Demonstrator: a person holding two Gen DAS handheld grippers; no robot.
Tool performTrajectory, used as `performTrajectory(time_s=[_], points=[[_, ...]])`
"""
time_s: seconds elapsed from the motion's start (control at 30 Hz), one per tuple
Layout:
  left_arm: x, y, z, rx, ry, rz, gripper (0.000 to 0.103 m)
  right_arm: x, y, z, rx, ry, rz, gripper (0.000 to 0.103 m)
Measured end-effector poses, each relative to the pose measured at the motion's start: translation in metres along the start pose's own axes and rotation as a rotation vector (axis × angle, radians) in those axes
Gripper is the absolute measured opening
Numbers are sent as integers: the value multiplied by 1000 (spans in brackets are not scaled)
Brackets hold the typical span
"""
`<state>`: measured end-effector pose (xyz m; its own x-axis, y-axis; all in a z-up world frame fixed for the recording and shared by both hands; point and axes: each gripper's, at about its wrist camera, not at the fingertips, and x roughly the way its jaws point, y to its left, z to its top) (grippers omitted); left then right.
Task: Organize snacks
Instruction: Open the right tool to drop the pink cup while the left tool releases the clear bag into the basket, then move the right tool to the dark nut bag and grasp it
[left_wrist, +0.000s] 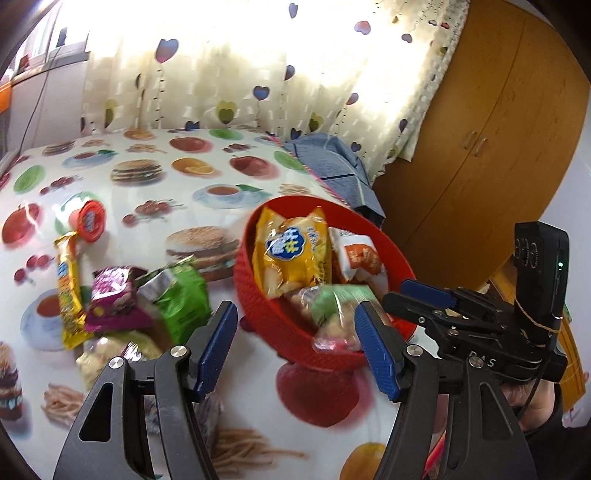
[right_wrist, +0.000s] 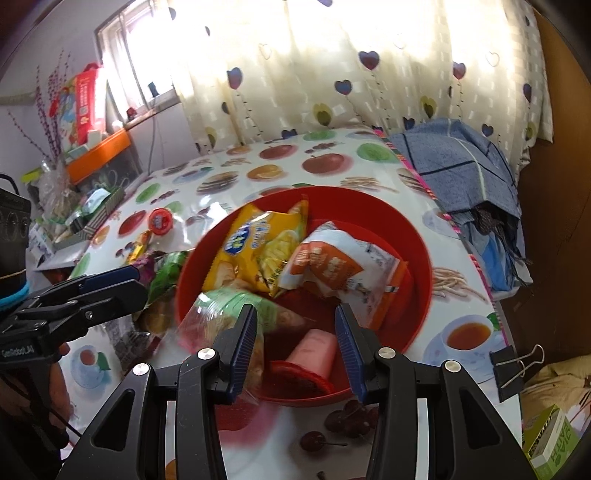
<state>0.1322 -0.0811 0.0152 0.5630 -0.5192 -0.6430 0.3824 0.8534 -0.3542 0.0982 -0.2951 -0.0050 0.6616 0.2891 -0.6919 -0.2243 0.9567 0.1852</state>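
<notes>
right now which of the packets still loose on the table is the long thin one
The yellow stick packet, lying lengthwise at the far left of the pile; the purple packet and green packet beside it are short and wide.

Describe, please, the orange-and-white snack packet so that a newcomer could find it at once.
Start at the red basket on the fruit-print tablecloth. The orange-and-white packet lies inside, right of the yellow packet; it is the only white wrapper with orange panels.

Both wrist cameras look down, close, sharing the red basket (left_wrist: 258, 295) (right_wrist: 417, 273) from opposite sides
</notes>
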Motion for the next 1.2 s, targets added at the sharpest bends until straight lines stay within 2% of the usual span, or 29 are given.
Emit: performTrajectory(time_s=[0.2, 0.57, 1.2], points=[[-9, 10, -10, -26, 3, 11, 67, 0, 16, -3, -34, 0, 16, 42], [-22, 17, -20, -56, -10, 36, 67, 3, 25, 3, -57, -2, -10, 43], [-52, 50, -36, -147, -51, 172, 67, -8, 58, 5, -112, -31, 71, 43]])
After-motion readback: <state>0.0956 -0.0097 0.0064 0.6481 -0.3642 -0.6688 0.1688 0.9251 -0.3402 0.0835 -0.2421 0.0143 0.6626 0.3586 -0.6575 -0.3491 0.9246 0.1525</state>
